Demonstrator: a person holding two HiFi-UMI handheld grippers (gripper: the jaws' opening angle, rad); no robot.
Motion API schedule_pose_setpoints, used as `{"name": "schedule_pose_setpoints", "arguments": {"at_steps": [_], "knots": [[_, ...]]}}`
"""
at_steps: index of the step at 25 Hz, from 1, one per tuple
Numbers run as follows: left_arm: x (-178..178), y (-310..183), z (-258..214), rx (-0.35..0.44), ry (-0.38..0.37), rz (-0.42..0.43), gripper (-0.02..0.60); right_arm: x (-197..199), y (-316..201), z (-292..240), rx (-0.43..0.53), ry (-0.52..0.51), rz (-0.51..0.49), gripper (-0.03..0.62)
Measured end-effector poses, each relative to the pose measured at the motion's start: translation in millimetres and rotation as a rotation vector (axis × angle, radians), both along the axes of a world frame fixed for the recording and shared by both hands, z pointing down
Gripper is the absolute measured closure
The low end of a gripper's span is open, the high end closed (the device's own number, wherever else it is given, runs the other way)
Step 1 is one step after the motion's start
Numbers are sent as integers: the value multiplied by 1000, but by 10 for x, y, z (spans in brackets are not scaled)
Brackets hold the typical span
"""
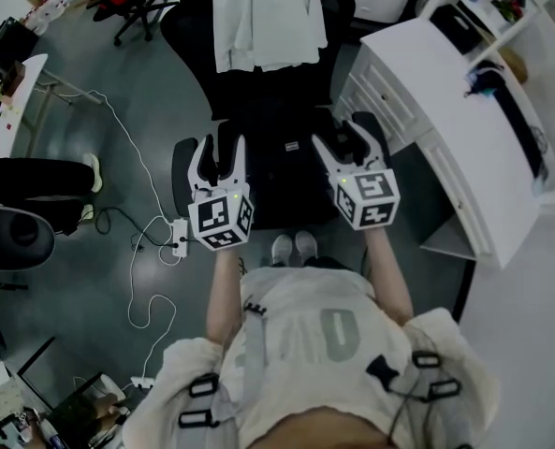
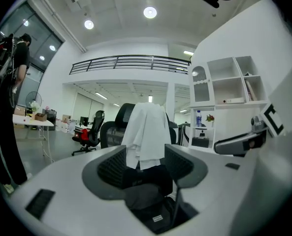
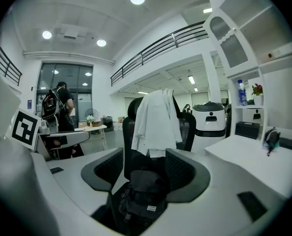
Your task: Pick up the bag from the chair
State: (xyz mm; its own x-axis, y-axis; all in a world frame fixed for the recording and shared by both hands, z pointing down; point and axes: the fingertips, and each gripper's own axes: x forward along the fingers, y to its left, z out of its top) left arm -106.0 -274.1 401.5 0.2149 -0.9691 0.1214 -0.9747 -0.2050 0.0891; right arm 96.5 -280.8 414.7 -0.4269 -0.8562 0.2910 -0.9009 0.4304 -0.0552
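Observation:
A black bag (image 1: 279,171) lies on the seat of a black office chair (image 1: 195,26) with a white garment (image 1: 263,17) draped over its backrest. My left gripper (image 1: 223,153) hangs open over the seat's left side. My right gripper (image 1: 350,138) hangs open over the right side. In the left gripper view the bag (image 2: 146,200) lies low between the open jaws of that gripper (image 2: 145,163), apart from them. In the right gripper view the bag (image 3: 138,195) sits below and between the open jaws of that gripper (image 3: 145,168), which hold nothing.
A white desk (image 1: 445,92) with drawers stands close on the chair's right. Cables and a power strip (image 1: 179,237) lie on the floor at left, near another black chair (image 1: 20,237). A person (image 3: 59,107) stands far off. The wearer's shoes (image 1: 294,248) touch the seat's front edge.

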Motion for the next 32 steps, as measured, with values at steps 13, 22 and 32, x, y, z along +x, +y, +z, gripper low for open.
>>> {"name": "schedule_pose_setpoints", "arguments": {"at_steps": [13,22,32], "knots": [[-100,-758,945,-67,-32,9,354,-47,-880,799,-37,23,22,347],[70,-1208,1766,-120,-32,49,354,114,-1428,1719,-106,99,45,347],[114,-1277,2685,-209,-61,42,354,258,-1555,2607,-156,143,69,347]]}}
